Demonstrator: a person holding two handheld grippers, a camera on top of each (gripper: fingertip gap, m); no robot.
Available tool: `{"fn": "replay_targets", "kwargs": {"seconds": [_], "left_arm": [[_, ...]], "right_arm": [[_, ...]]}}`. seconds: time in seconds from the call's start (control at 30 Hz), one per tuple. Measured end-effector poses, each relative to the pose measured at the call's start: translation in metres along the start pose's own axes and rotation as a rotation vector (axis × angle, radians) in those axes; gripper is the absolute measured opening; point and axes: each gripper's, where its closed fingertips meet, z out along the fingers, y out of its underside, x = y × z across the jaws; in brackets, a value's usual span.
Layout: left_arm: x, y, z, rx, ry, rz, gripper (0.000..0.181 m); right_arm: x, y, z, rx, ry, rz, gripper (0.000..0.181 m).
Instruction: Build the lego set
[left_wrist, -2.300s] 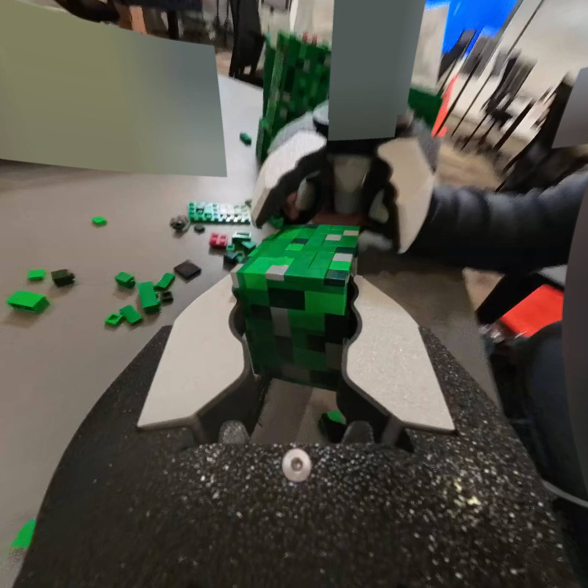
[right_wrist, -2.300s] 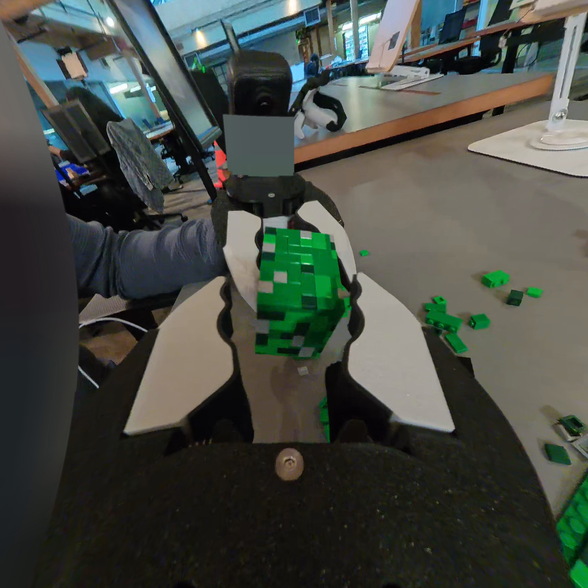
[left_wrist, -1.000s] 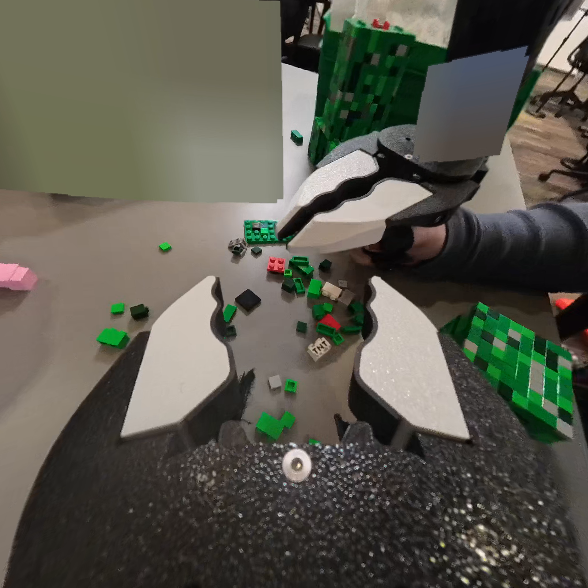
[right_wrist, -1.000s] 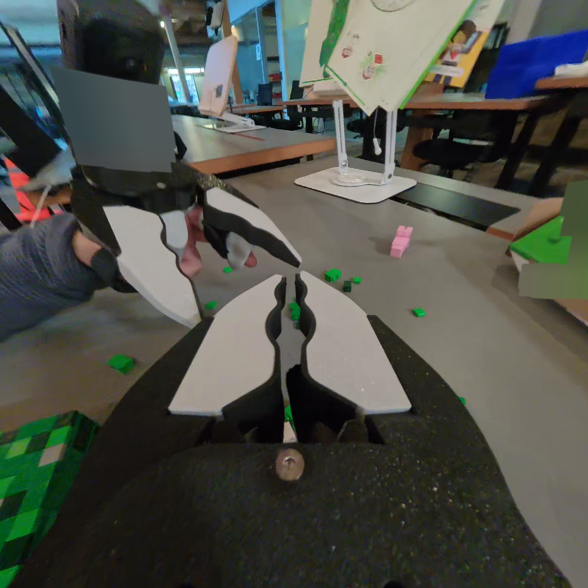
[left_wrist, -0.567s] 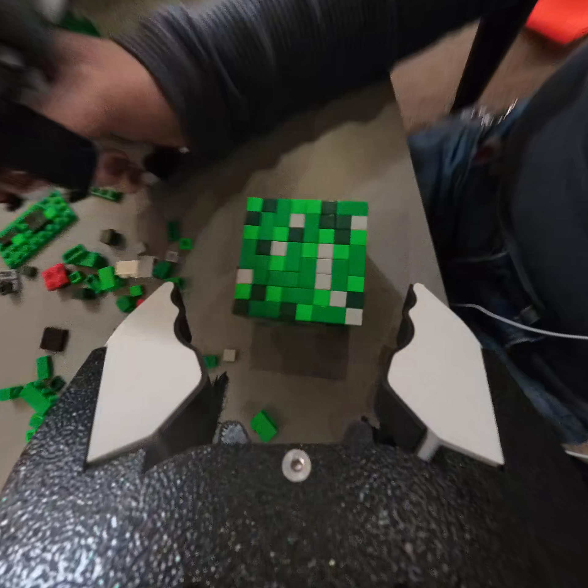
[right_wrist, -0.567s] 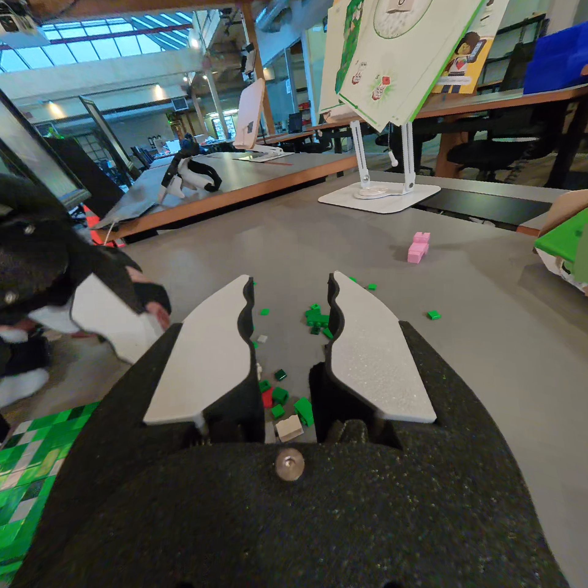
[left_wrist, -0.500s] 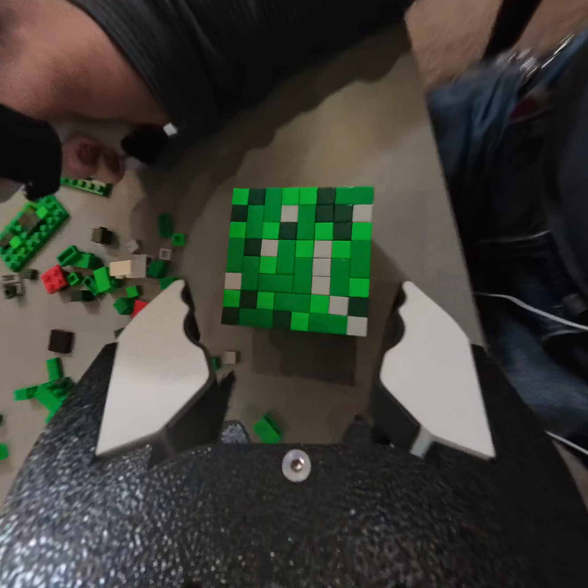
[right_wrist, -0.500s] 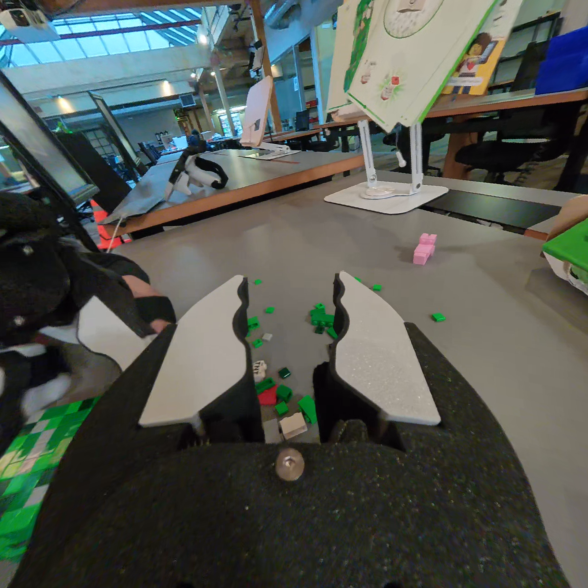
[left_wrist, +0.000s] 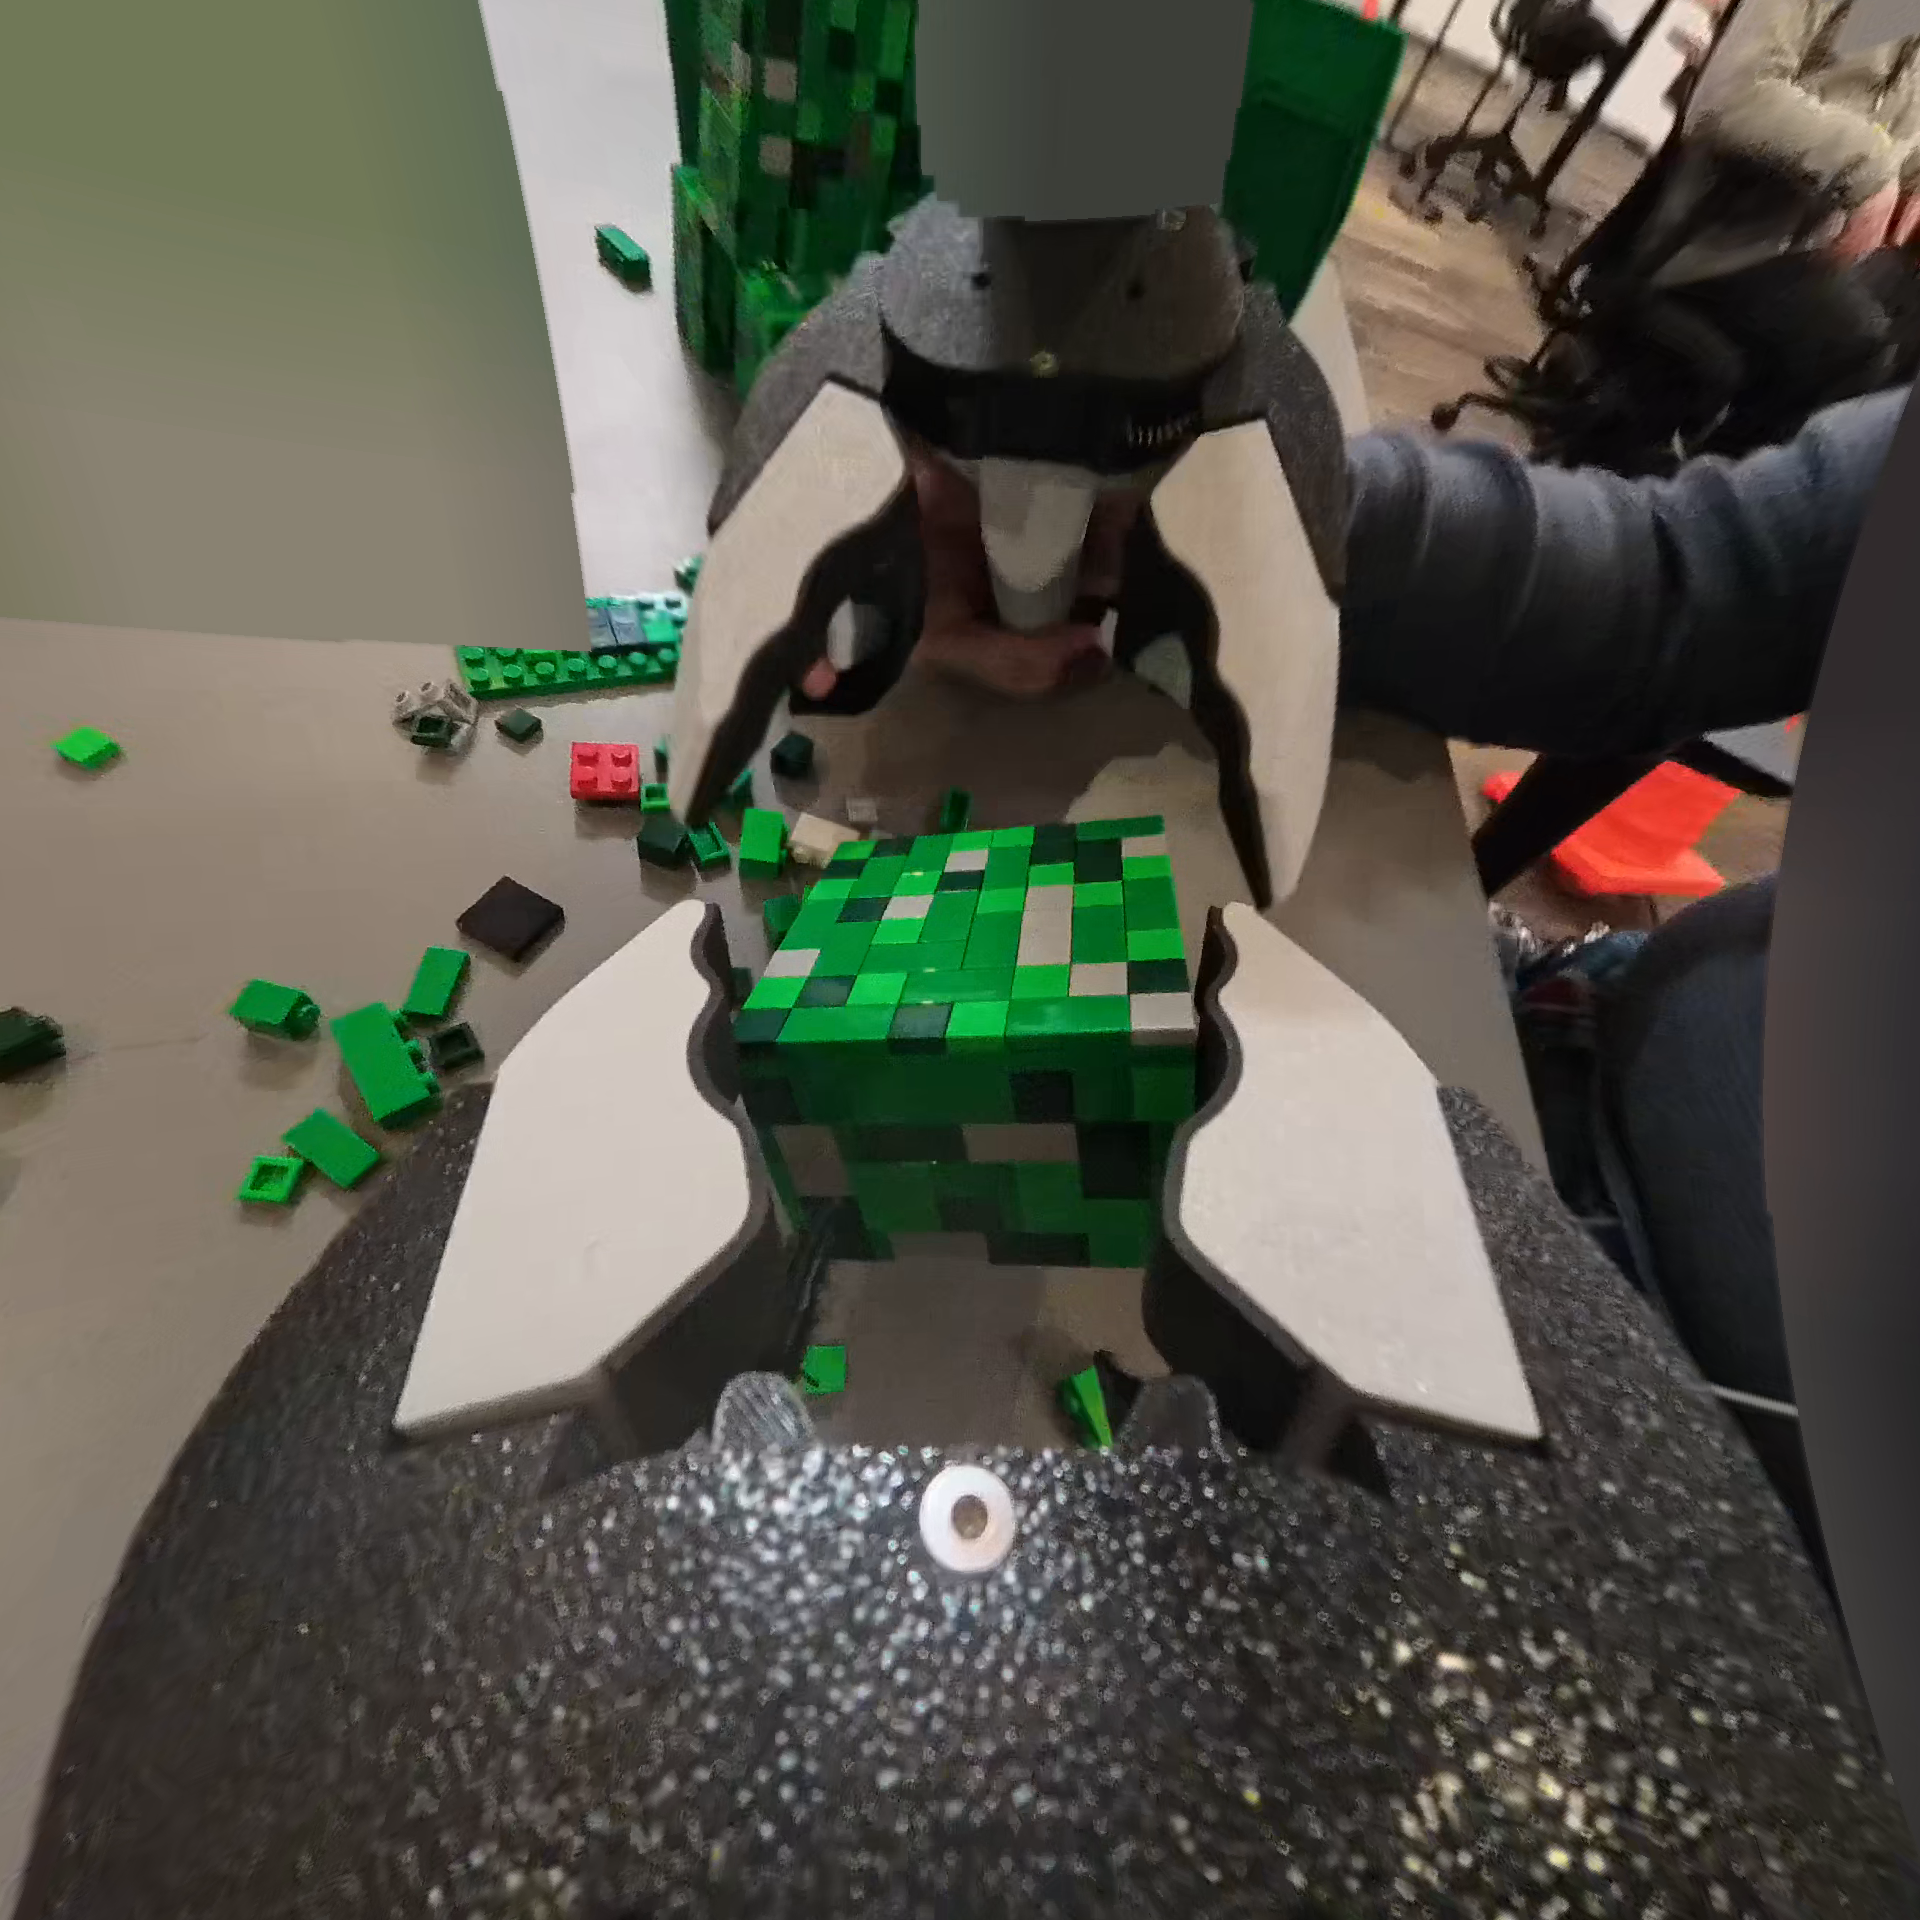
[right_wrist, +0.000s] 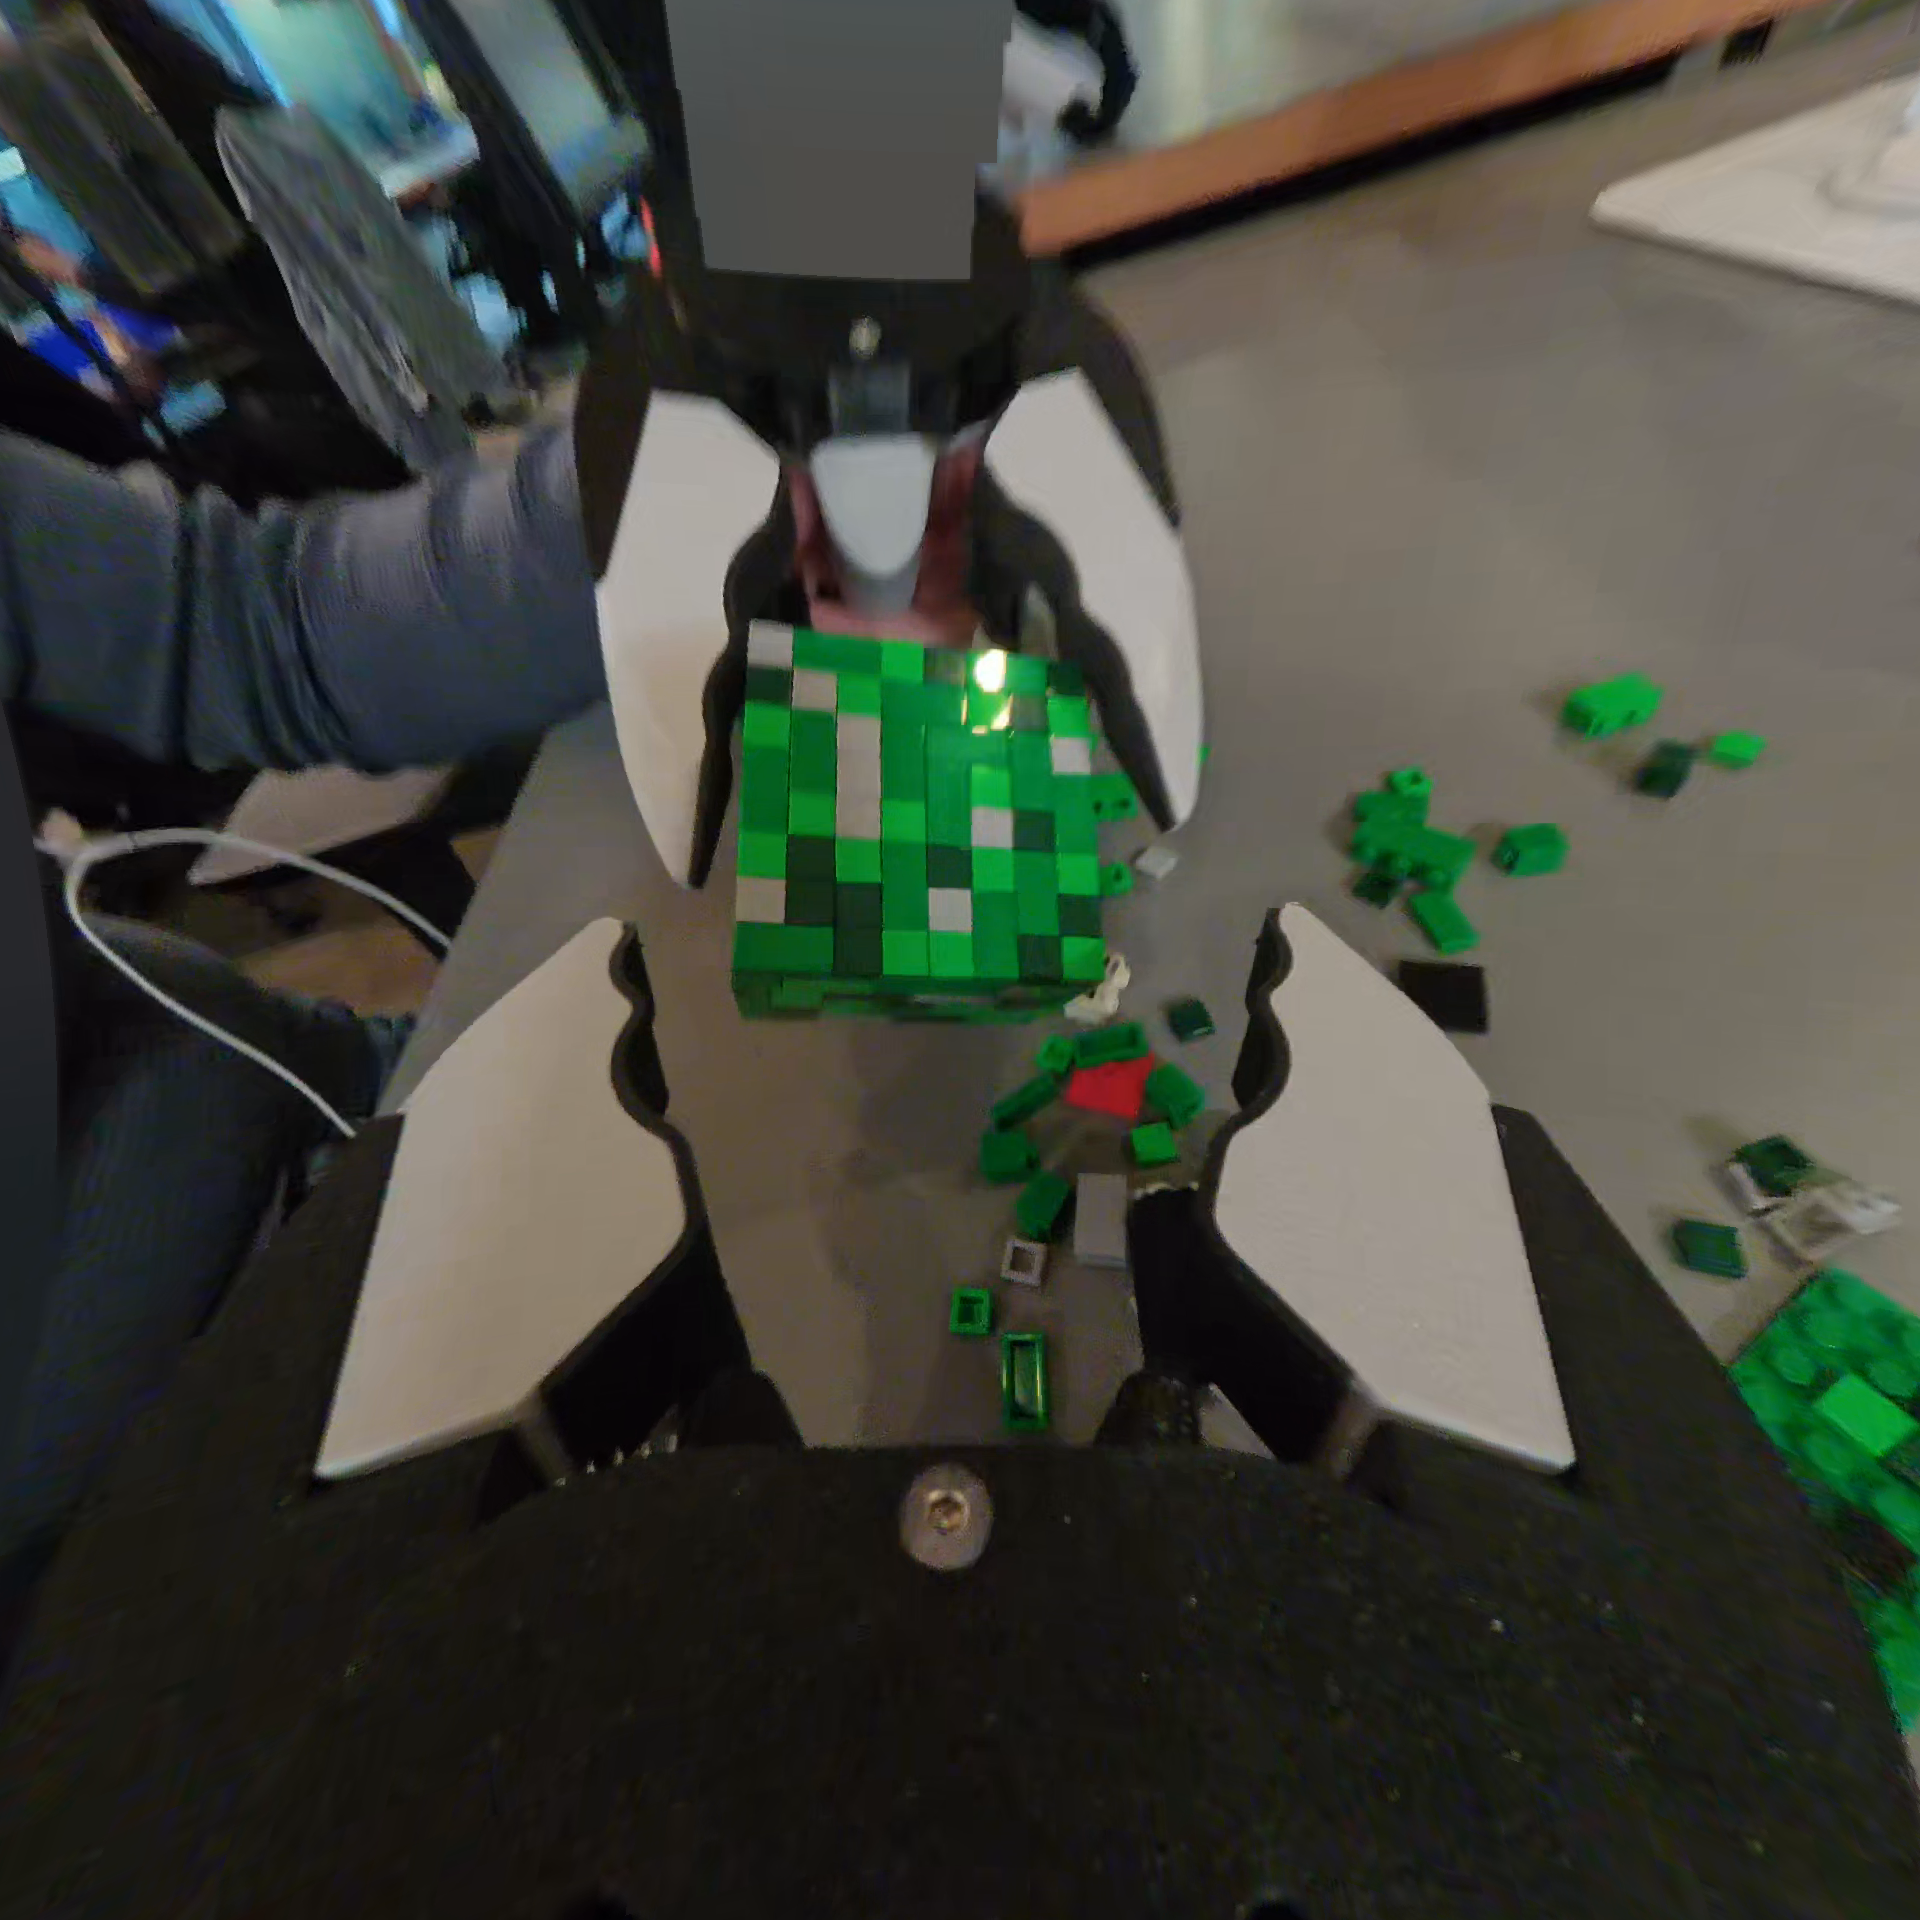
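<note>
The green cube (left_wrist: 966, 1039) stood on the grey surface (left_wrist: 156, 883), close to the edge nearest the person, and was seen flanked by the two fingers of the left claw (left_wrist: 961, 1029). The fingers were spread wide, and each sat against or just beside a side wall of the cube; whether the cube was actually pinched could not be told. In the left wrist view the cube lay at 12 o'clock from that claw, dead ahead and between the tips. It looked about equal on every side, so no long axis could be named.

The right claw (right_wrist: 951, 935) faced it from the opposite side with its fingers also spread wide and nothing held. In the right wrist view the cube (right_wrist: 914, 831) lay at 12 o'clock, just beyond the fingertips and apart from them. The left claw was therefore judged the nearer, and the coming move was judged to rest on it closing across the cube's width.

One cube and two claws were counted. One red brick (left_wrist: 605, 771) lay at 10 o'clock from the cube, one black tile (left_wrist: 509, 918) at 9 o'clock, and one studded green plate (left_wrist: 566, 665) farther off at 11 o'clock. The scattered loose green pieces (left_wrist: 384, 1060) were too many and too small for a sure count. One tall green build (left_wrist: 790, 156) stood at the far side.
</note>
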Motion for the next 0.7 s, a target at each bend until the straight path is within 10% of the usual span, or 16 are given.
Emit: {"fn": "replay_targets", "kwargs": {"seconds": [0.23,0.4,0.7], "left_arm": [[0.006,-0.002,0.015,-0.177,0.025,0.1,0.086],[-0.018,-0.026,-0.005,0.011,-0.112,0.021,0.13],[-0.012,-0.04,-0.007,0.305,0.035,-0.079,0.127]], "right_arm": [[-0.011,0.026,0.02,-0.176,-0.04,-0.079,0.083],[0.007,-0.001,0.004,0.017,-0.002,0.023,0.082],[-0.006,-0.055,-0.03,0.405,-0.218,0.198,0.081]]}}
